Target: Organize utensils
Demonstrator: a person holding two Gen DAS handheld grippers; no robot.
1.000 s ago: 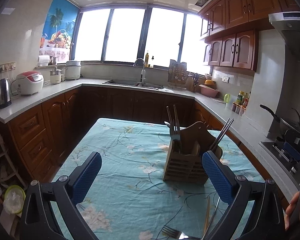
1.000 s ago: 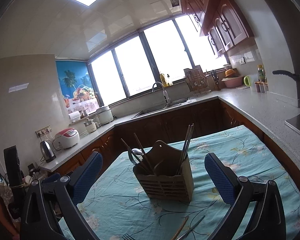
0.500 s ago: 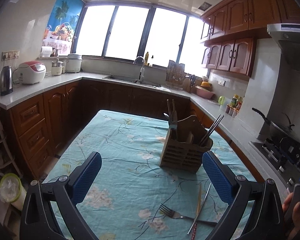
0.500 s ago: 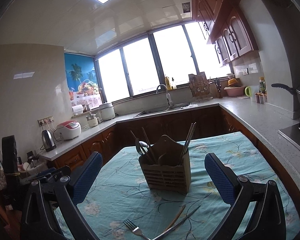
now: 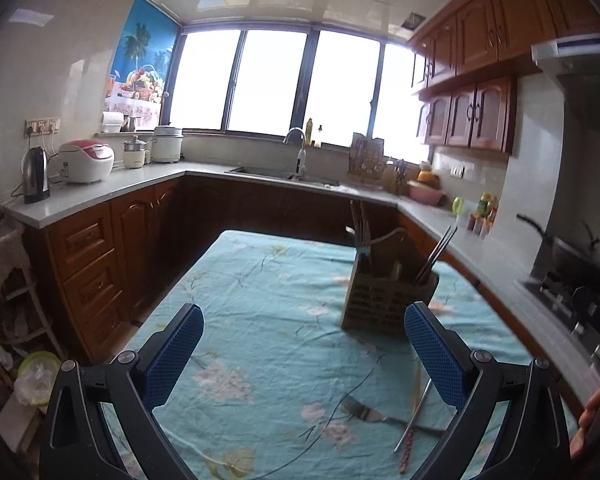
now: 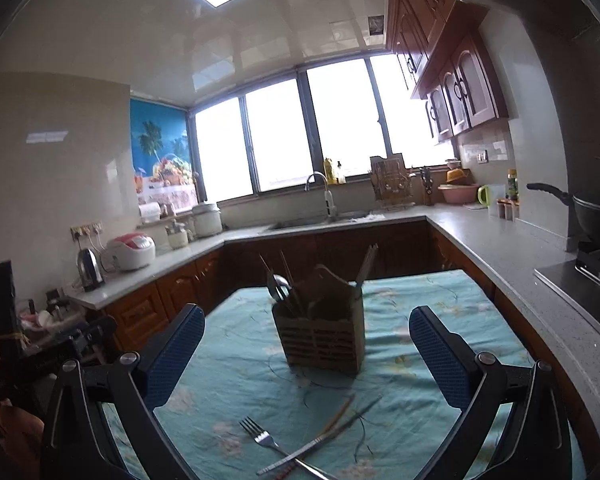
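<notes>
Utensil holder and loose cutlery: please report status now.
Left gripper and right gripper open, empty. Fork and chopsticks lie crossed on tablecloth, before wooden utensil holder. Path clear.

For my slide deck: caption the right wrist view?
Open right gripper faces utensil holder; fork and chopsticks lie crossed on tablecloth.

Slatted wooden utensil holder [image 6: 320,340] upright on my table; fork [image 6: 266,438] flat before it, crossed by chopsticks [image 6: 324,436].

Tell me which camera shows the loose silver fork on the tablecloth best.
Right wrist: the silver metal fork lies in full view between the open claw's fingers, tines clear. Left wrist shows the fork blurrier, its handle running behind the right finger.
</notes>
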